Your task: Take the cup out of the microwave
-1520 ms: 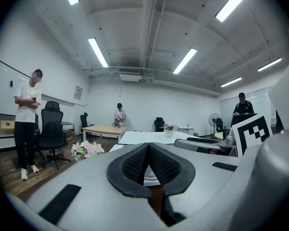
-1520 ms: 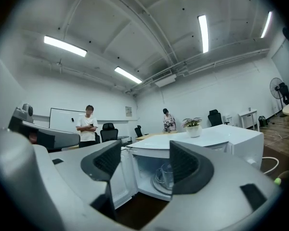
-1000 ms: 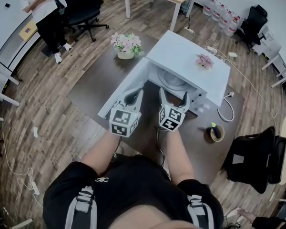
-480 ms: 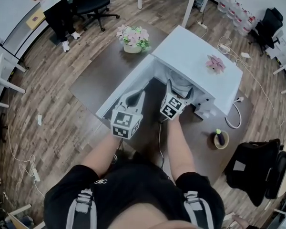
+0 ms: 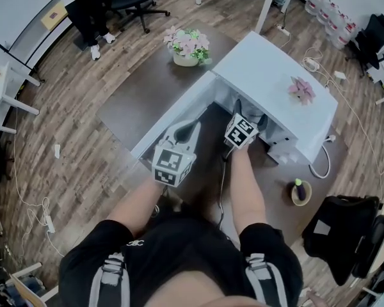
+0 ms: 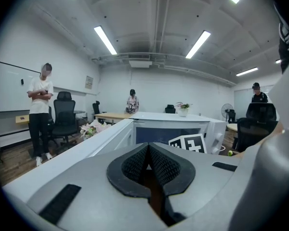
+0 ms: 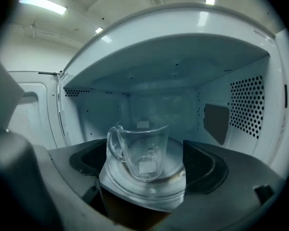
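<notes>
A clear glass cup (image 7: 142, 150) with its handle to the left stands upright on the glass turntable (image 7: 144, 189) inside the white microwave (image 5: 269, 75). The microwave door (image 5: 173, 120) hangs open to the left. My right gripper (image 7: 144, 167) is open at the mouth of the cavity, its dark pads (image 7: 204, 165) spread wider than the cup and just short of it. In the head view the right gripper (image 5: 245, 117) reaches under the microwave's top, and the cup is hidden there. My left gripper (image 5: 184, 132) is shut on nothing, held beside the open door (image 6: 101, 138).
A pot of pink flowers (image 5: 191, 47) stands on the dark table (image 5: 134, 88) left of the microwave. A pink flower (image 5: 301, 89) lies on the microwave's top. A small bowl (image 5: 299, 192) sits at the table's right. A person (image 6: 40, 112) and office chairs stand beyond.
My right gripper has moved forward, from in front of the microwave into its opening. The left gripper has stayed near the door.
</notes>
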